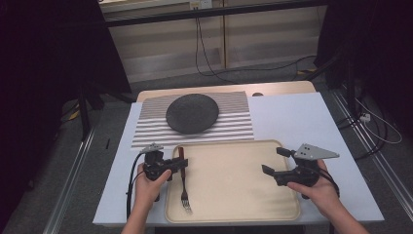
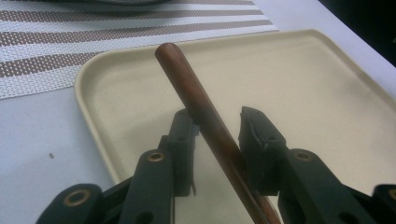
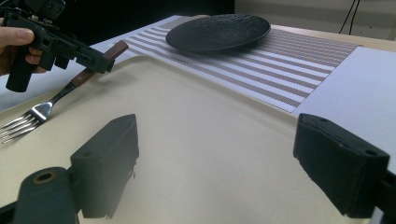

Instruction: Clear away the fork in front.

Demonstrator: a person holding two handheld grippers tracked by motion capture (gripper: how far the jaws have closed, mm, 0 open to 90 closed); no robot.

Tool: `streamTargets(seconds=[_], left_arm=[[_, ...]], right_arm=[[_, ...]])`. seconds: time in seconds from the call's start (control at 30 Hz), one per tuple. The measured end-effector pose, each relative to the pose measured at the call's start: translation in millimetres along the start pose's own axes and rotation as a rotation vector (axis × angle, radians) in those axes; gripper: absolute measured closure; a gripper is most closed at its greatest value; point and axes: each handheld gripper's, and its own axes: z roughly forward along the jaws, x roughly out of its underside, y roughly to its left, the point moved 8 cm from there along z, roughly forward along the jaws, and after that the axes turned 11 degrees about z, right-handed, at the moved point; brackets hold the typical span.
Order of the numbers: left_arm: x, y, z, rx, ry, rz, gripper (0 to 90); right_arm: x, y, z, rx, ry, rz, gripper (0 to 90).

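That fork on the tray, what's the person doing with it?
A person holds a gripper in each hand. The left gripper has its fingers around the fork by its brown handle, with a gap on one side. The fork lies on the beige tray. The right gripper waits open over the tray. A dark plate sits on the striped mat.

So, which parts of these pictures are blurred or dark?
Left gripper view: the fork handle is sharp, the near fingers soft. Right gripper view: the near fingers blurred, the plate clearer. High view: dark sides, evenly lit tray.
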Motion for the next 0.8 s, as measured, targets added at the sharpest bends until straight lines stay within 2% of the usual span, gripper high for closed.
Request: streamTargets(seconds=[0.8], left_arm=[[6.3,6.8,3.8,-0.032,0.025,-0.003,65.0]], right_arm=[[2.1,-2.0,-2.5,0.007,0.001,0.002,14.1]])
